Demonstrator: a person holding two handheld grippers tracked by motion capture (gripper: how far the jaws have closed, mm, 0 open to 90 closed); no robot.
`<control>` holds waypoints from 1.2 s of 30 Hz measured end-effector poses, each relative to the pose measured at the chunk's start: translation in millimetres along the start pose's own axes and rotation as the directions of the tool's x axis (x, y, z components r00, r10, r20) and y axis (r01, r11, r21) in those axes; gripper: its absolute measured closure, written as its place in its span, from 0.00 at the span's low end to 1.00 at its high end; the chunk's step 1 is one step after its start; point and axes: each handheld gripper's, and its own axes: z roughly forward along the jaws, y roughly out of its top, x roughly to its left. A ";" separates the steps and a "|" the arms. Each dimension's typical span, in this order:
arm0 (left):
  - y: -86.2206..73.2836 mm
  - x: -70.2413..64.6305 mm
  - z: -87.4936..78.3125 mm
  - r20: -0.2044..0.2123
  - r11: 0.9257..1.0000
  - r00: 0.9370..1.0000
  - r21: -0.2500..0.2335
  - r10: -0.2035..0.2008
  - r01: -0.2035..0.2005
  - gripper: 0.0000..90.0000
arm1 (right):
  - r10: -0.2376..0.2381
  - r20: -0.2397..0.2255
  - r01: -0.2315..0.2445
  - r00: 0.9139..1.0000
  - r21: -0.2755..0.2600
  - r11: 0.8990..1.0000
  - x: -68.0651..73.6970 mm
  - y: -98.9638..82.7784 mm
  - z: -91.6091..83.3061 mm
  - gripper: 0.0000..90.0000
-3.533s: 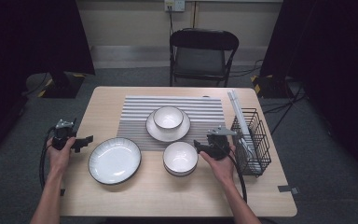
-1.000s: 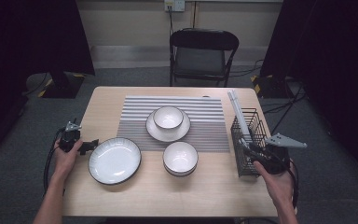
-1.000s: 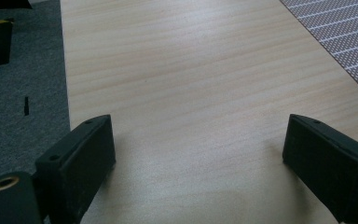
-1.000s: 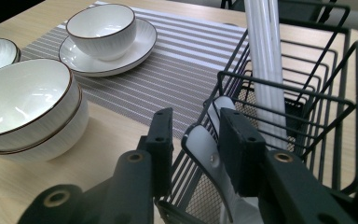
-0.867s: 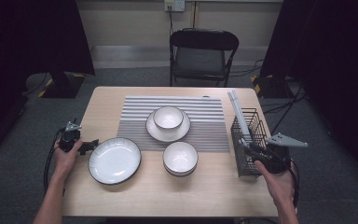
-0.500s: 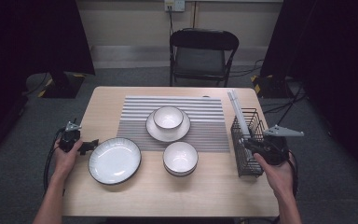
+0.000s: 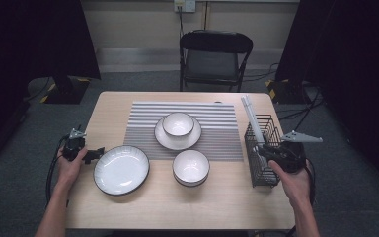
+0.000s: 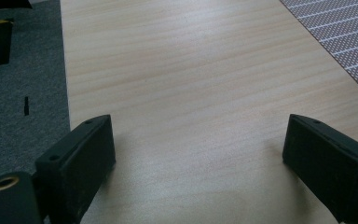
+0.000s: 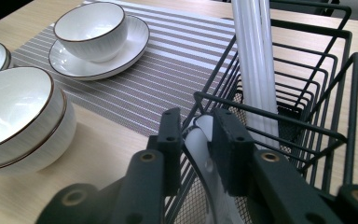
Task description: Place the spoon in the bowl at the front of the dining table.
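Black jaws of the right gripper [image 9: 193,140] are clenched on a white plastic utensil [image 9: 200,140] at the near wall of the black wire basket [image 9: 307,112], having just opened a little after closing; whether it is a spoon I cannot tell. White rods [image 9: 254,60] lean upright in the basket beyond. Over at the table's left edge, the left gripper [image 8: 198,154] hangs released above bare light wood table [image 8: 191,70], jaws wide with nothing between. Farther left of the basket sit stacked white bowls [image 7: 191,167], then a white bowl on a saucer [image 7: 178,126] on the striped grey placemat [image 7: 217,128].
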 end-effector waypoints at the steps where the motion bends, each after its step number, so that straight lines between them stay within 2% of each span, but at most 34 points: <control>1: 0.0 0.0 0.0 0.000 1.000 1.000 0.000 0.000 0.000 0.10 | 0.003 0.003 -0.003 1.000 0.002 1.000 0.1 -0.7 -0.6 0.82; 9: 0.0 0.0 0.0 0.000 1.000 1.000 0.000 0.000 0.000 0.10 | 0.004 -0.007 -0.004 1.000 0.026 1.000 -5.3 0.1 3.4 0.82; 12: 0.0 0.0 0.0 0.000 1.000 1.000 0.000 0.000 0.000 0.10 | -0.021 0.009 0.021 1.000 0.046 0.999 -4.6 4.0 4.9 0.85; 13: 0.0 0.0 0.0 0.000 1.000 1.000 0.000 0.000 0.000 0.10 | -0.022 0.007 0.022 1.000 0.046 0.999 -4.9 5.1 5.2 0.90; 15: 0.0 0.1 0.0 -0.001 1.000 1.000 0.000 0.001 -0.001 0.10 | -0.011 -0.005 0.011 1.000 0.047 0.999 -7.7 7.8 6.8 0.92; 17: 0.0 0.1 0.0 0.000 1.000 1.000 0.000 0.001 -0.001 0.10 | -0.019 0.000 0.019 1.000 0.071 0.997 -7.8 9.0 9.3 0.89; 24: 0.1 0.4 -0.1 0.003 1.000 1.000 0.001 0.003 -0.003 0.09 | -0.007 0.000 0.007 1.000 0.086 0.996 -9.6 9.2 13.0 0.85; 25: 0.0 0.4 0.0 0.003 1.000 1.000 0.001 0.003 -0.003 0.09 | 0.001 0.016 -0.002 1.000 0.094 0.996 -9.8 9.4 13.7 0.83; 27: 0.1 0.4 0.0 0.003 1.000 1.000 0.001 0.003 -0.003 0.09 | -0.001 0.018 -0.001 1.000 0.098 0.995 -10.0 9.7 13.9 0.82; 36: 0.1 0.5 0.0 0.004 1.000 1.000 0.001 0.003 -0.003 0.09 | 0.003 0.055 -0.011 0.998 0.144 0.990 -14.8 9.9 21.4 0.83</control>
